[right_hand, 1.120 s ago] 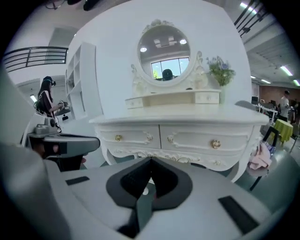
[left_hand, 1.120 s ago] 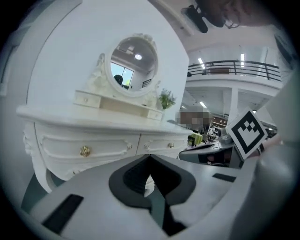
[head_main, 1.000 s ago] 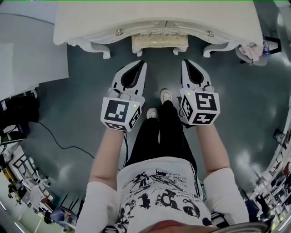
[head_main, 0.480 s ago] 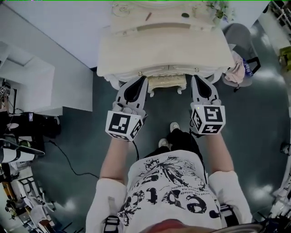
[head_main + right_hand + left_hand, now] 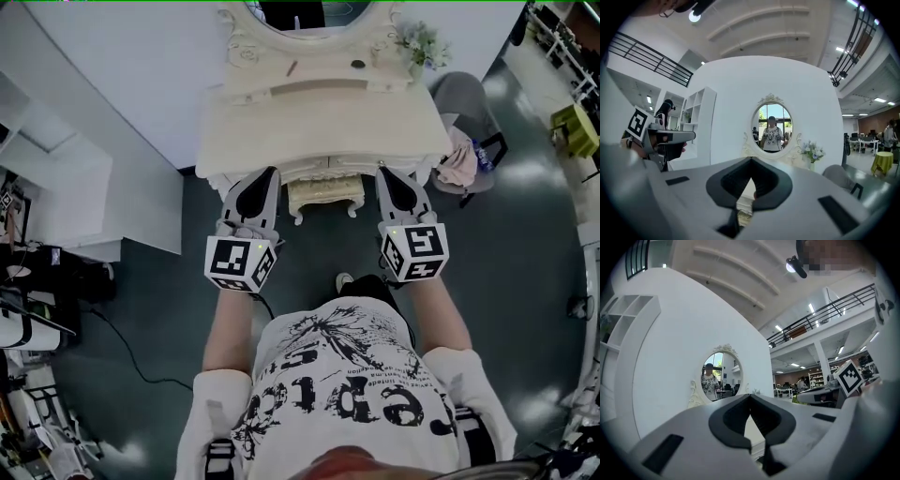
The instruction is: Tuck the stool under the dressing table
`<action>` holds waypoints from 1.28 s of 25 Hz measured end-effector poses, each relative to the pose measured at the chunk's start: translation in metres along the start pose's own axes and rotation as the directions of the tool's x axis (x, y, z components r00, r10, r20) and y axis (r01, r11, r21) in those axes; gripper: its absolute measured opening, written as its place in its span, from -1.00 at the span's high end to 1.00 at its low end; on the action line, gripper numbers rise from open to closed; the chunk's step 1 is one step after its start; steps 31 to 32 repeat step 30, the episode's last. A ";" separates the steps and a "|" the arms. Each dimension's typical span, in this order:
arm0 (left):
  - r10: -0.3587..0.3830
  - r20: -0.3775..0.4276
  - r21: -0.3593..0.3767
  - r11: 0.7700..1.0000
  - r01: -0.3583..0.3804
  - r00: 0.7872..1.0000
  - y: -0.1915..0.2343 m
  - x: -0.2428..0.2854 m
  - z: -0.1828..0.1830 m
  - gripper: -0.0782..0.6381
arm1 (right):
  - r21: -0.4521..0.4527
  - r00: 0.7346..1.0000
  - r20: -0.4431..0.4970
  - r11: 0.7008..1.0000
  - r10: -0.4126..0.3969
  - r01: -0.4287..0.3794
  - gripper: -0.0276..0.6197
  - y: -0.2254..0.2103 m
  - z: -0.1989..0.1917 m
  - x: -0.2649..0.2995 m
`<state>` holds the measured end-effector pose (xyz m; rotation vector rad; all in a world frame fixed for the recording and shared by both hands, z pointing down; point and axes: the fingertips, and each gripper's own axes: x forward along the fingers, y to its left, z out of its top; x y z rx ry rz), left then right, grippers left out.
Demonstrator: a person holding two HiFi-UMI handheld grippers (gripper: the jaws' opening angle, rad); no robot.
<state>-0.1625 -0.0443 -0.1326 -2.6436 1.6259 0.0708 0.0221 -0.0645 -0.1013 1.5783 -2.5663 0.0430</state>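
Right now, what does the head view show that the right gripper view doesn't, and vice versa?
Only the head view clearly shows the stool, partly under the dressing table. Only the right gripper view shows the ceiling and the person reflected in the mirror. Both show the table, the flowers and the shut right gripper.

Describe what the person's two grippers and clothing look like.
Both the left gripper and right gripper are white, tapering to points, with black inner pads. Each carries a cube of black-and-white square markers. The person wears a white short-sleeved T-shirt with black print.
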 end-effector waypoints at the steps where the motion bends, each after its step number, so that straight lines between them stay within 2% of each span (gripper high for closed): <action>1: 0.000 -0.012 -0.002 1.000 0.000 1.000 -0.001 -0.001 -0.003 0.73 | 0.005 1.000 -0.001 1.000 0.002 -0.002 0.87 0.000 0.000 -0.002; 10: 0.003 -0.055 -0.029 1.000 -0.004 0.999 -0.007 -0.004 -0.019 0.73 | 0.010 0.999 0.020 0.999 0.044 -0.044 0.87 0.013 -0.001 -0.010; 17: 0.012 -0.062 0.019 1.000 -0.011 0.998 -0.022 -0.011 -0.018 0.73 | -0.005 0.994 0.058 0.995 0.096 -0.096 0.87 0.022 -0.004 -0.020; 23: 0.013 -0.077 0.010 1.000 -0.012 0.997 -0.019 -0.004 -0.020 0.73 | -0.005 0.991 0.048 0.992 0.123 -0.123 0.87 0.027 0.001 -0.015; 32: -0.002 -0.086 -0.019 1.000 0.000 0.996 -0.004 0.001 -0.024 0.73 | -0.009 0.993 0.011 0.993 0.120 -0.120 0.86 0.036 0.004 0.003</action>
